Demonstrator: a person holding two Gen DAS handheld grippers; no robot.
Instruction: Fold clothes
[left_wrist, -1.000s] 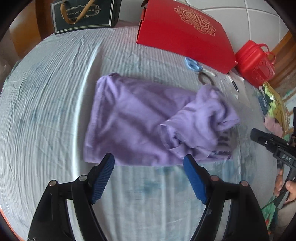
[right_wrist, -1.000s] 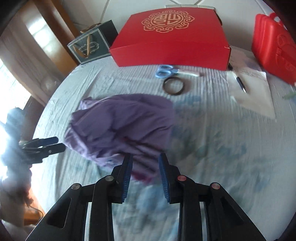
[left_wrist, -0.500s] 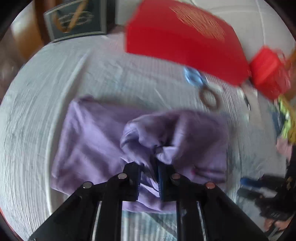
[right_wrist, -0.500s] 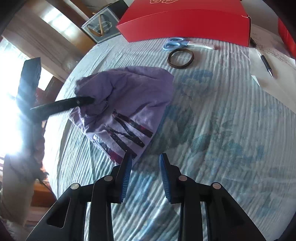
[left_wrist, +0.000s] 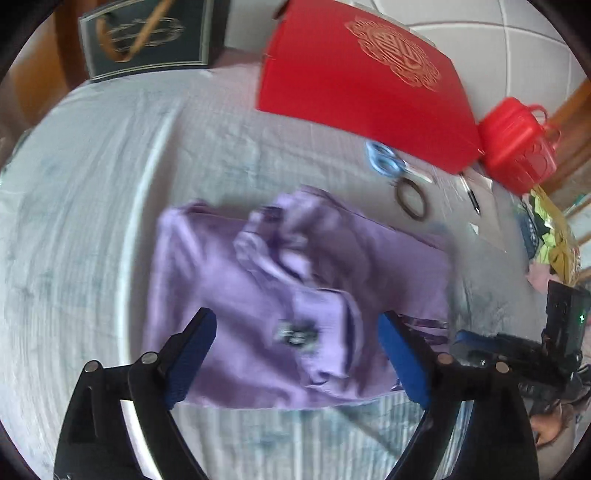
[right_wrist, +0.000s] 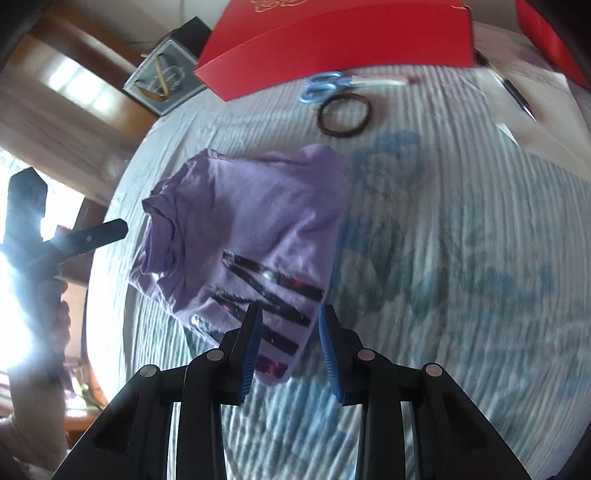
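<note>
A purple shirt (left_wrist: 266, 295) lies partly folded on the pale blue patterned cloth, with a bunched sleeve on top. In the right wrist view the shirt (right_wrist: 243, 229) shows dark stripes near its lower corner. My left gripper (left_wrist: 295, 354) is open above the shirt's near edge, holding nothing. My right gripper (right_wrist: 290, 339) is open, its fingers either side of the striped corner, not closed on it. The right gripper also shows at the right edge of the left wrist view (left_wrist: 517, 350).
A red box (left_wrist: 362, 81), a red container (left_wrist: 517, 144), blue scissors (left_wrist: 384, 162), a brown ring (left_wrist: 410, 195) and a pen (left_wrist: 471, 194) lie beyond the shirt. A dark framed box (left_wrist: 147, 37) stands at the back left. Paper (right_wrist: 532, 110) lies right.
My left gripper was shut on the bunched sleeve half a second ago; it has let go and opened. The shirt has settled. My right gripper moved closer to the striped corner.
</note>
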